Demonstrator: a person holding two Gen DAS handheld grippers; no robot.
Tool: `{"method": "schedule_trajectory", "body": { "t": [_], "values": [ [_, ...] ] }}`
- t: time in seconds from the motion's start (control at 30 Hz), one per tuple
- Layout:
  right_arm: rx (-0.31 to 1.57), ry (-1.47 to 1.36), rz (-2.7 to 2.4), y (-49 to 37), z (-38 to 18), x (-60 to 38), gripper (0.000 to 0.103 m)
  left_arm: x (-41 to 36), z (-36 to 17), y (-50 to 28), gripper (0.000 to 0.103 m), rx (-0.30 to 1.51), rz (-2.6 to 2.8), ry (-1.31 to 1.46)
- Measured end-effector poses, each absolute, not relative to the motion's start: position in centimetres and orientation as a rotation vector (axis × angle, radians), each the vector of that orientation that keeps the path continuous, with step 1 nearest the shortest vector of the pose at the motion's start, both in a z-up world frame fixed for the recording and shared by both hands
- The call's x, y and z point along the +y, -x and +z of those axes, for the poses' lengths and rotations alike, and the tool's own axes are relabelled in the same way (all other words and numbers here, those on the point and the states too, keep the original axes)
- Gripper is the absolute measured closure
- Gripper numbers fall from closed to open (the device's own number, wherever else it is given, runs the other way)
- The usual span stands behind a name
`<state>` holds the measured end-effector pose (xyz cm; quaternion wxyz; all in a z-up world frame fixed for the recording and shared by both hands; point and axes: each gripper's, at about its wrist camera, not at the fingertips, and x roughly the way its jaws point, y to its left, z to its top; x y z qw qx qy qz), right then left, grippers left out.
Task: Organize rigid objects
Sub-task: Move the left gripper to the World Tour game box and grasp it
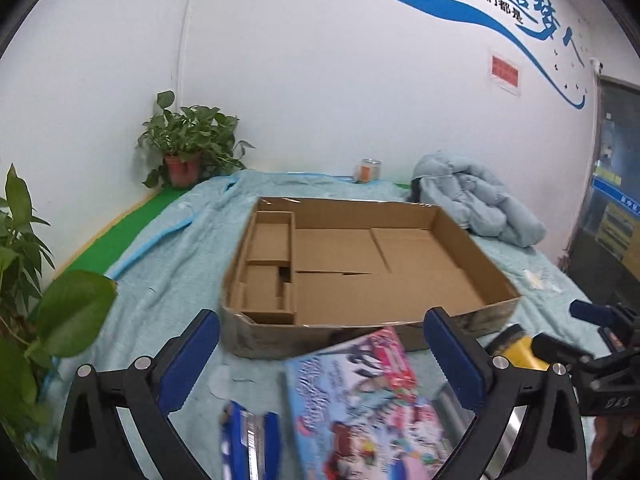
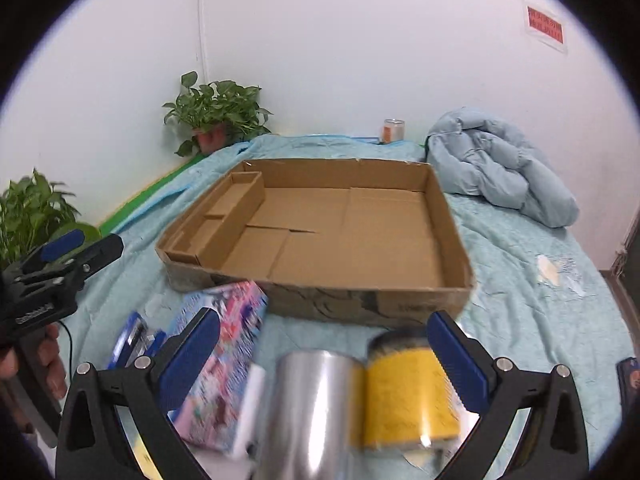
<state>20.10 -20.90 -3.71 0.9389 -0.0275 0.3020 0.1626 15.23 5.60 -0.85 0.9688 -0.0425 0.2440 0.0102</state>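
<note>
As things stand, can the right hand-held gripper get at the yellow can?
Probably yes. The right hand-held gripper is open, and the yellow can lies just ahead of it. The silver cylinder lies against the can's left side and could crowd that finger.

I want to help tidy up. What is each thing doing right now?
cardboard box: open, empty.
colourful box: lying flat outside it.
yellow jar: on its side.
silver can: standing, blurred.
left gripper: open, holding nothing.
right gripper: open, holding nothing.

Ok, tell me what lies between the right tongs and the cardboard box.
In the right wrist view, a yellow can and a silver can lie between the open right tongs and the box.
</note>
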Motion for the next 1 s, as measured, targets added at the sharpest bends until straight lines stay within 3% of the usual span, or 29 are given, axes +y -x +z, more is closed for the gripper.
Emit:
{"method": "schedule_trajectory", "body": {
  "t": [0.03, 0.07, 0.1, 0.13, 0.17, 0.23, 0.27, 0.3, 0.33, 0.53, 1.0],
  "values": [
    [0.611, 0.061, 0.329, -19.6, -3.9, -21.3, 0.000, 4.9, -0.7, -14.7, 0.009, 0.496, 0.006, 0.098],
    [0.606, 0.061, 0.327, -19.2, -4.0, -21.6, 0.002, 4.3, -0.7, -14.3, 0.052, 0.509, -0.030, 0.110],
    [0.600, 0.055, 0.338, -18.9, -4.1, -22.1, 0.014, 4.0, -0.8, -14.7, 0.086, 0.537, -0.078, 0.118],
    [0.598, 0.055, 0.344, -18.8, -4.2, -22.2, 0.028, 3.7, -1.0, -14.9, 0.100, 0.577, -0.112, 0.130],
    [0.604, 0.064, 0.335, -18.7, -4.5, -22.4, 0.052, 3.4, -1.0, -14.8, 0.100, 0.595, -0.126, 0.147],
    [0.605, 0.061, 0.340, -18.3, -4.7, -23.0, 0.054, 2.8, -0.8, -14.2, 0.098, 0.572, -0.114, 0.121],
    [0.598, 0.050, 0.357, -18.2, -4.8, -23.3, 0.040, 2.4, -0.6, -13.8, 0.076, 0.555, -0.097, 0.099],
    [0.594, 0.046, 0.367, -18.1, -4.8, -23.5, 0.008, 2.2, -0.5, -13.8, 0.049, 0.553, -0.077, 0.079],
    [0.579, 0.036, 0.379, -17.9, -4.8, -23.7, 0.000, 2.4, -0.5, -13.6, 0.001, 0.556, -0.050, 0.072],
    [0.542, 0.060, 0.423, -17.2, -5.1, -23.7, 0.001, 3.9, -2.4, -14.6, 0.001, 0.624, -0.075, 0.133],
    [0.689, 0.080, 0.650, -16.9, -8.0, -18.4, 0.001, 6.4, -8.3, -15.2, 0.001, 0.813, -0.212, 0.310]
  ]
}}
